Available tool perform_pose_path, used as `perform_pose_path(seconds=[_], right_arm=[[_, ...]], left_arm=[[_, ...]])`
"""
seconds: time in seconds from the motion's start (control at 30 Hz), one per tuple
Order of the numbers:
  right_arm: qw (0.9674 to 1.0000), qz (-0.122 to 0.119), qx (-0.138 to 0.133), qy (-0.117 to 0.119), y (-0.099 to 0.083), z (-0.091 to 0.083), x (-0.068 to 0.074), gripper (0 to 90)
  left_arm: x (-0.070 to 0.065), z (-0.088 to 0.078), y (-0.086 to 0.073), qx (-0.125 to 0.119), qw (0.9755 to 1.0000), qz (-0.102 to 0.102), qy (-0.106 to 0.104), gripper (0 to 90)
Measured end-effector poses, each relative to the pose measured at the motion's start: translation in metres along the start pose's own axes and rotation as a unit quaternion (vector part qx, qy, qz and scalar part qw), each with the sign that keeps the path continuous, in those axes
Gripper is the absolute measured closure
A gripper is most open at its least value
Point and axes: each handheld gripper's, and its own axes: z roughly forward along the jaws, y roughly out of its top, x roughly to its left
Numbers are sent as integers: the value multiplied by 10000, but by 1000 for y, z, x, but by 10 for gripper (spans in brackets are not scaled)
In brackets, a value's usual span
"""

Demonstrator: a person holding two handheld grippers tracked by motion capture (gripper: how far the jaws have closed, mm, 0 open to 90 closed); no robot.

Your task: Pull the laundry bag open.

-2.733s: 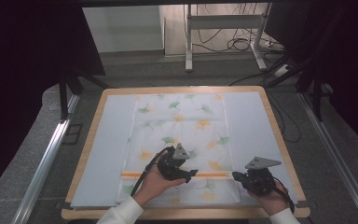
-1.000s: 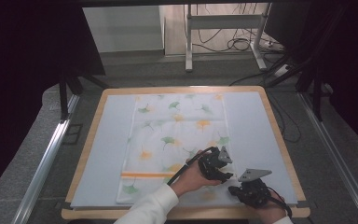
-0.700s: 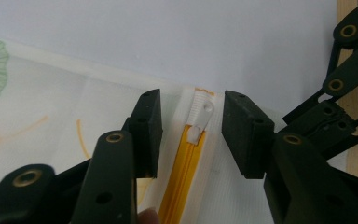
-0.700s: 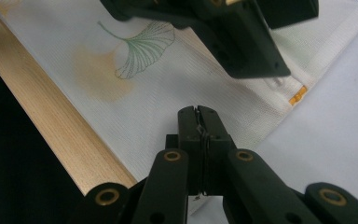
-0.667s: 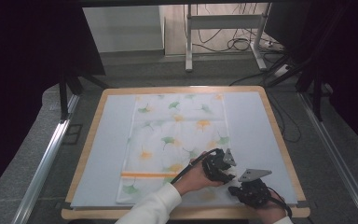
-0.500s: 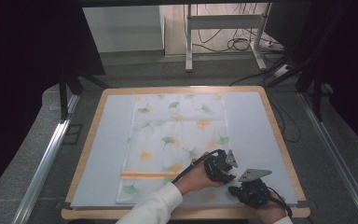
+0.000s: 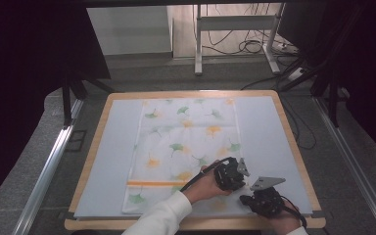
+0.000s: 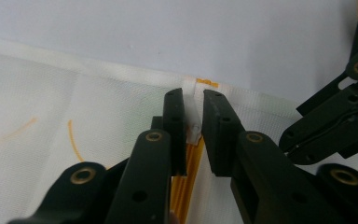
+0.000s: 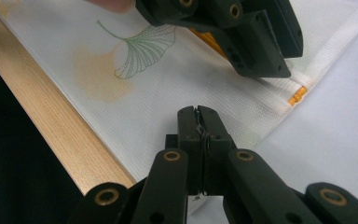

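The left gripper [image 8: 194, 119], its jaws just closing, pinches a fold of the cloth [image 7: 186, 147] at its right edge by the orange stripe [image 8: 186, 186]. The right gripper [image 9: 198, 122] is clenched on the near right corner. Judged light, soft and limp: hold hems. It lies flat on the table [image 7: 269, 137]; 2 metal legs [image 7: 198, 36] stand beyond.

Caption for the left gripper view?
Left gripper pinching a raised fold of white leaf-printed cloth at its orange stripe.
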Motion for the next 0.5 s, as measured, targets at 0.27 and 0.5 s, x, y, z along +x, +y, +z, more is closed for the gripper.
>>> perform_pose_path(seconds=[0.27,0.5], right_arm=[[10000,-9,0,12,0,0,-1,880],[10000,8,7,4,1,0,-1,879]], left_arm=[[-1,0,-1,-50,10000,15,-9,851],[-2,1,-1,-46,10000,-2,-48,828]])
